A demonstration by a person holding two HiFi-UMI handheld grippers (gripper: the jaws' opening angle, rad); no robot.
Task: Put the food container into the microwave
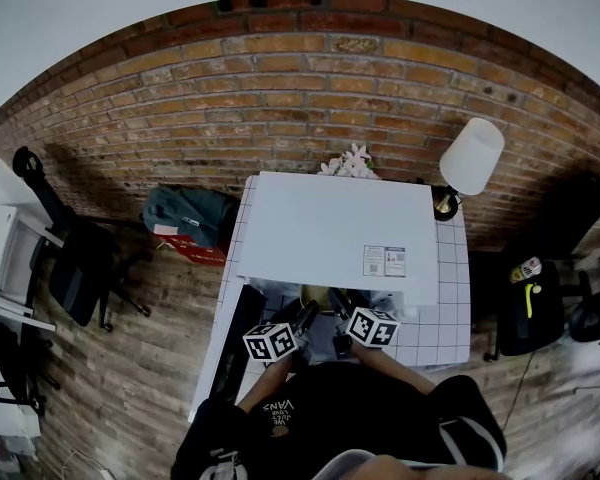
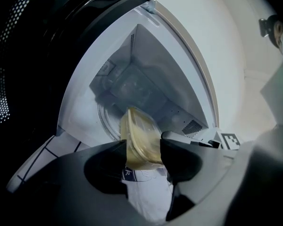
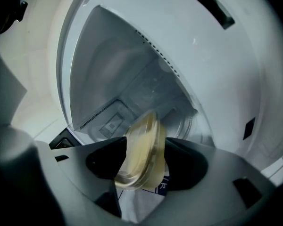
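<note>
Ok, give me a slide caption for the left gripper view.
Left gripper, jaws flanking the yellowish food container, at the open microwave mouth, turntable behind.

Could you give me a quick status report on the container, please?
Left gripper, right gripper: jaws open, food container between both pairs. Container at the mouth of the microwave, turntable just beyond. Door open, path clear.

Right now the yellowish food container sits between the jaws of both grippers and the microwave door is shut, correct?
No, the microwave door is open, not shut: the left gripper view looks straight into the white cavity. The food container does sit between the jaws of the left gripper and right gripper.
</note>
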